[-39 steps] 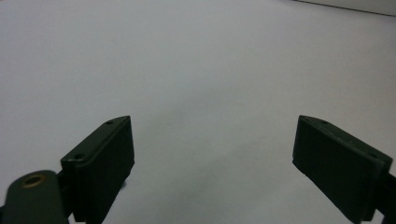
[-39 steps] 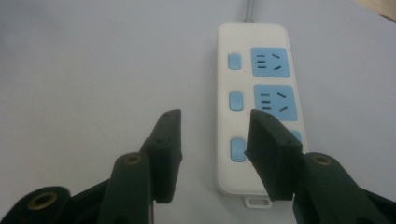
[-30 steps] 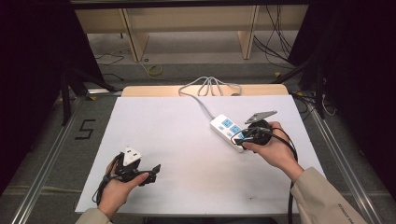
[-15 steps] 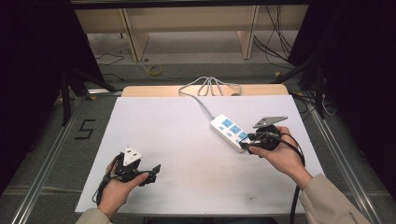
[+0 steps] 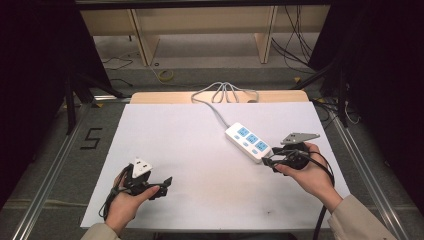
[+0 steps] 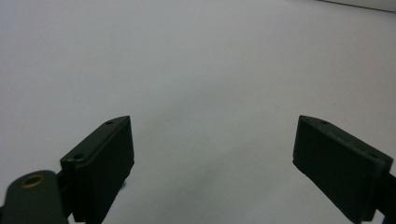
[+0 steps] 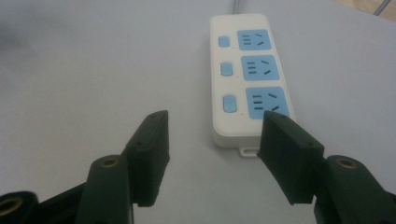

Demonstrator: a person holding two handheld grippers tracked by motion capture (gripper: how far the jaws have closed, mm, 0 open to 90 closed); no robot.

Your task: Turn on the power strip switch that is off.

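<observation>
One power strip (image 7: 247, 79) lies just ahead of the right claw (image 7: 212, 140) — jaws apart, just opening.

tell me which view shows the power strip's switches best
The right gripper view: the power strip lies close ahead of the open right claw, with three blue switches beside three blue sockets plainly visible. The high view shows the whole strip and its cable, small. The left gripper view looks across bare white table.

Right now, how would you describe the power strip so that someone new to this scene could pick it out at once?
Start at the white table top and go to its right half, just ahead of the right gripper. There the power strip lies flat and slantwise, its grey cord running to the far edge. It is a white bar with three blue sockets and three small blue switches.
</observation>
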